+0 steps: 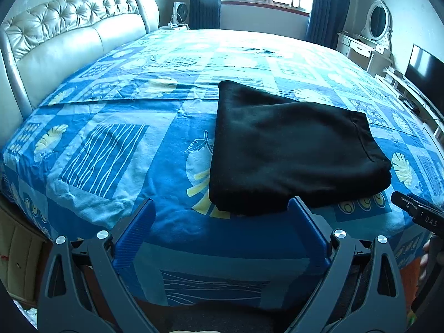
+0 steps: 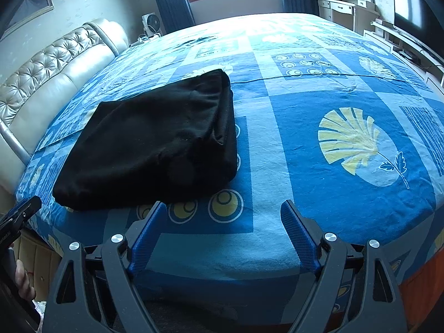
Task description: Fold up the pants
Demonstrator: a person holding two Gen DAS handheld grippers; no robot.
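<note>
Two tongs spread wide and empty, left tongs [image 1: 222,208], right tongs [image 2: 223,211], black folded pants [image 1: 294,149] on bed [image 1: 111,138], at 12 o'clock of left tongs, at 11 o'clock of right tongs.

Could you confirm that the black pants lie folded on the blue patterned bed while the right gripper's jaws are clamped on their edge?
Not quite: the right gripper stands open and empty, short of the black pants, as the right wrist view shows. The pants do lie folded on the bed.
</note>
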